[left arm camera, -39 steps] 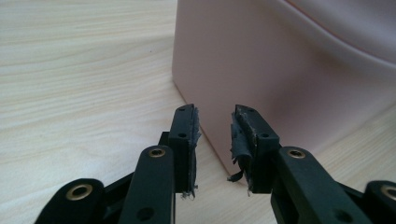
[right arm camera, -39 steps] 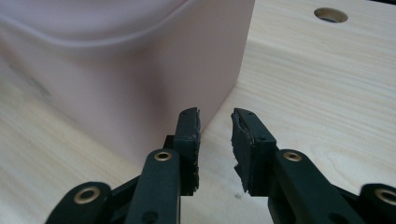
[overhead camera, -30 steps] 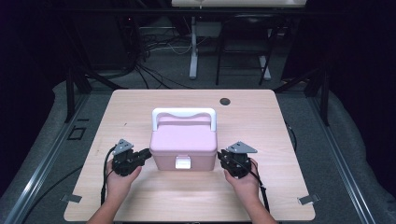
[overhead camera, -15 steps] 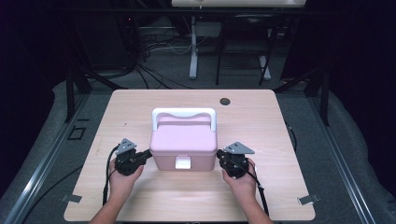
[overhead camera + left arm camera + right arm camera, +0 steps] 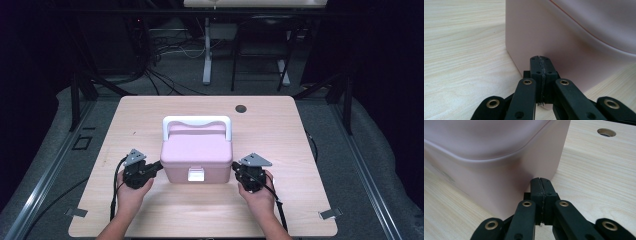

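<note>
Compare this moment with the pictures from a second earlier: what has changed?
Both grippers have just closed their jaws with nothing between them: the left gripper and right gripper now stand shut against the sides of the pink box. The hands, box and table stayed put.

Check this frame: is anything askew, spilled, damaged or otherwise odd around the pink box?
Nothing stands out. The pink box sits upright and square on the table, lid down, white handle up, with no spill or damage visible. The left gripper and right gripper are shut with nothing between them, tips at the box's sides.
</note>
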`<state>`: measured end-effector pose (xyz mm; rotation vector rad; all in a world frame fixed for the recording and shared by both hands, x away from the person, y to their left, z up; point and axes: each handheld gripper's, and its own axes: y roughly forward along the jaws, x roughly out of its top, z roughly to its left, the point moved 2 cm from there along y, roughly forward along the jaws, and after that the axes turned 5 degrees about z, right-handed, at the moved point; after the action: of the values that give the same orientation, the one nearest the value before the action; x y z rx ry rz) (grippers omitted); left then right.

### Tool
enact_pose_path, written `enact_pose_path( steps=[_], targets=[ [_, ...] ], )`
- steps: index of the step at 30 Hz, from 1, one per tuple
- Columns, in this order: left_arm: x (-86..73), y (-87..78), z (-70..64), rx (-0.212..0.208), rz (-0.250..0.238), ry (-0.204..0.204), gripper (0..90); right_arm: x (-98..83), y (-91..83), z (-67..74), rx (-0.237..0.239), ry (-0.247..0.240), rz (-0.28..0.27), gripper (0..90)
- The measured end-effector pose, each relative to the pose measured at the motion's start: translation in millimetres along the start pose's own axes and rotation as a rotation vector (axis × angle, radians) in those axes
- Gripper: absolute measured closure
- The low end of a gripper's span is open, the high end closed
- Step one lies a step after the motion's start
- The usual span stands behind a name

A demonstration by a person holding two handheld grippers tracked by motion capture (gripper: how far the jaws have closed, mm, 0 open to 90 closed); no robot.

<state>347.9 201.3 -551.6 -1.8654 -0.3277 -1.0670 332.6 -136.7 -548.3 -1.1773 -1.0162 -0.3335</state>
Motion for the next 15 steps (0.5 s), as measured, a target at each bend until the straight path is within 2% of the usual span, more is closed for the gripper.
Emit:
enact_pose_path(
  steps=[15],
  targets=[
    [-2.2,-2.6,-3.8,-0.006,0.001,0.006,90.0,-2.5,-7.8,1.5,0.010,-0.026,-0.002,90.0]
  ],
)
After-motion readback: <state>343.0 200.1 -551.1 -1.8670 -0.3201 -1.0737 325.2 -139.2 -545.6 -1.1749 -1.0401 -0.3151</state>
